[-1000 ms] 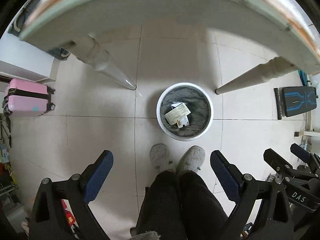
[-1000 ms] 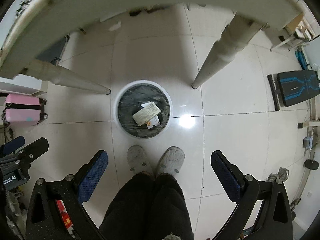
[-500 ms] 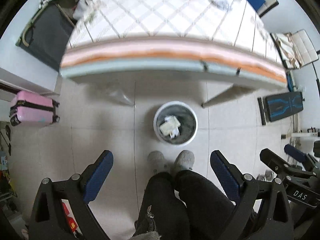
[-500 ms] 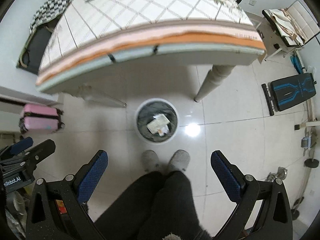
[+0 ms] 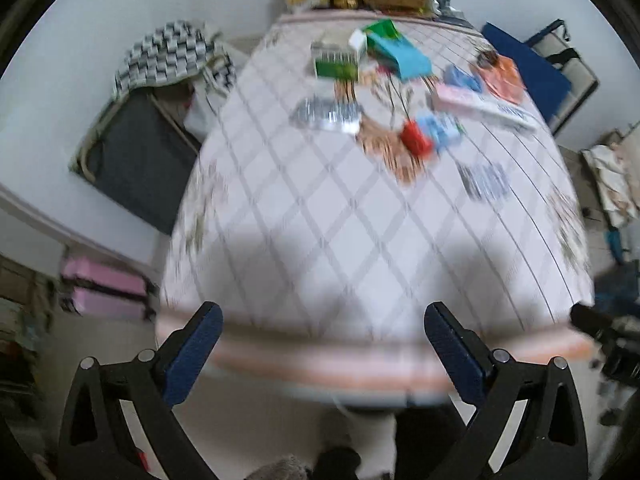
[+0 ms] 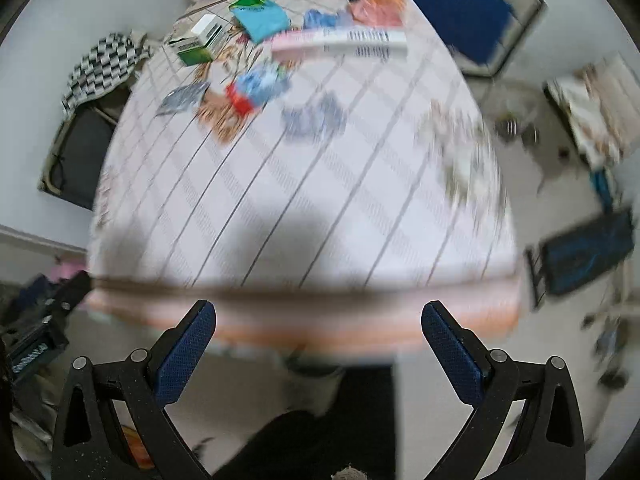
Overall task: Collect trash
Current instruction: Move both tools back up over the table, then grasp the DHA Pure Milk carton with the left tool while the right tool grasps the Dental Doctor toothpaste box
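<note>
The trash (image 5: 400, 92) lies scattered on the far half of the worktop (image 5: 340, 240), well beyond your fingers: a teal packet (image 5: 404, 56), a green-and-white box (image 5: 336, 60), a red wrapper (image 5: 416, 140) and a long pink-and-white box (image 6: 340, 42), all blurred. Your left gripper (image 5: 320, 356) and right gripper (image 6: 318, 352) both hang spread wide and empty at the worktop's near edge. A second ago both views looked down at the floor bin with paper in it; now it is out of sight.
</note>
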{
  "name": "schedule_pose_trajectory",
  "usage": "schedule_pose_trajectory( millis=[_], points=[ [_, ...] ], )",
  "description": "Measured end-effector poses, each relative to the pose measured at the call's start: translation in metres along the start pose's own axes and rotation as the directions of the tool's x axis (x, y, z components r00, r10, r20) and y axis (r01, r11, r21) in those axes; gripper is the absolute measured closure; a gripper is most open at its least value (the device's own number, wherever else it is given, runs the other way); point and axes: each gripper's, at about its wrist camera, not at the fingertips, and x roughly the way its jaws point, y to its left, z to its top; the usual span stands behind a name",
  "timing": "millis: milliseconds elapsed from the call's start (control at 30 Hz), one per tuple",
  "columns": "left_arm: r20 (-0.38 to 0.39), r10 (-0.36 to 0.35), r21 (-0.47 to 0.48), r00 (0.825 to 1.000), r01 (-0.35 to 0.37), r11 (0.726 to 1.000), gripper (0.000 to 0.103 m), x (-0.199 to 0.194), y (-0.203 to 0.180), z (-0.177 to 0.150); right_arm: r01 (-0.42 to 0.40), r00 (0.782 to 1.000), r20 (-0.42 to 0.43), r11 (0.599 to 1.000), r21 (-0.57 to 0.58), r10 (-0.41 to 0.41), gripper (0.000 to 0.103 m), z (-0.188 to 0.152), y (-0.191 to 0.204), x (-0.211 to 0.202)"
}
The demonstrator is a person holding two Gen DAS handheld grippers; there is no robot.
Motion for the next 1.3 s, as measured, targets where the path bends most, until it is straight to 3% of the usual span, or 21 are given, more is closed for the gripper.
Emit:
schedule_pose_trajectory(
  millis=[133,267,367,467,567,667,733,800,867,933,1000,1067,1100,1133,1167,1233,1300],
  points=[
    [-0.004,0.078,0.011,0.997,-0.078,0.997,0.000,0.042,-0.040,0.073,0.091,0.996,-0.008,0.982,-0.165,-0.094,0.000,0.107,-0.021,0.040],
    [-0.035,0.113,0.051,0.993,-0.111,0.993,0.000,0.091,-0.080,0.136,0.178,0.981,-0.010,0.924,-0.339,-0.192,0.000,0.220,-0.031,0.091],
    [-0.068,0.101,0.131,0.993,-0.092,0.987,0.000,0.125,-0.103,0.170,0.197,0.971,-0.031,0.864,-0.463,-0.238,0.000,0.274,-0.028,0.134],
    [-0.093,0.101,0.237,0.991,-0.077,0.968,0.000,0.146,-0.118,0.185,0.193,0.964,-0.041,0.801,-0.566,-0.261,0.000,0.302,-0.021,0.168],
    [-0.111,0.111,0.329,0.988,-0.068,0.942,0.000,0.158,-0.127,0.191,0.144,0.967,-0.074,0.761,-0.632,-0.244,0.001,0.315,-0.017,0.198],
    [-0.124,0.102,0.409,0.987,-0.043,0.912,0.000,0.161,-0.136,0.194,0.140,0.970,-0.063,0.752,-0.644,-0.235,0.019,0.317,-0.025,0.208],
    [-0.136,0.080,0.437,0.988,-0.013,0.899,0.001,0.162,-0.142,0.194,0.125,0.972,-0.083,0.786,-0.605,-0.219,0.032,0.315,-0.036,0.205],
    [-0.148,0.053,0.464,0.988,0.022,0.885,0.001,0.163,-0.149,0.195,0.082,0.970,-0.156,0.853,-0.516,-0.188,0.037,0.312,-0.055,0.201],
    [-0.162,0.041,0.511,0.986,0.048,0.858,0.001,0.166,-0.159,0.197,0.051,0.962,-0.227,0.914,-0.403,-0.154,0.038,0.306,-0.077,0.198],
    [-0.175,0.031,0.561,0.984,0.074,0.825,0.001,0.170,-0.170,0.196,0.007,0.943,-0.324,0.976,-0.216,-0.078,0.039,0.292,-0.109,0.196],
    [-0.191,0.030,0.606,0.981,0.093,0.790,0.001,0.176,-0.179,0.195,-0.040,0.919,-0.394,0.997,-0.067,0.010,0.039,0.280,-0.132,0.196],
    [-0.210,0.043,0.662,0.977,0.109,0.741,0.001,0.185,-0.192,0.194,-0.068,0.908,-0.415,0.998,-0.014,0.056,0.039,0.271,-0.142,0.195],
    [-0.209,0.054,0.680,0.976,0.106,0.725,0.009,0.189,-0.196,0.193,-0.066,0.915,-0.400,0.997,-0.033,0.048,0.037,0.268,-0.143,0.194],
    [-0.219,0.064,0.698,0.974,0.111,0.708,0.030,0.194,-0.200,0.191,-0.043,0.927,-0.374,0.997,-0.070,0.013,0.034,0.266,-0.142,0.193],
    [-0.237,0.068,0.696,0.969,0.121,0.708,0.042,0.198,-0.201,0.191,-0.029,0.934,-0.357,0.995,-0.097,-0.008,0.032,0.265,-0.140,0.193],
    [-0.250,0.053,0.666,0.967,0.132,0.734,0.046,0.199,-0.199,0.193,0.010,0.957,-0.286,0.989,-0.149,-0.052,0.032,0.267,-0.131,0.194],
    [-0.293,0.010,0.549,0.956,0.160,0.820,0.047,0.196,-0.189,0.199,0.032,0.969,-0.234,0.981,-0.192,-0.077,0.032,0.268,-0.126,0.197]
  ],
)
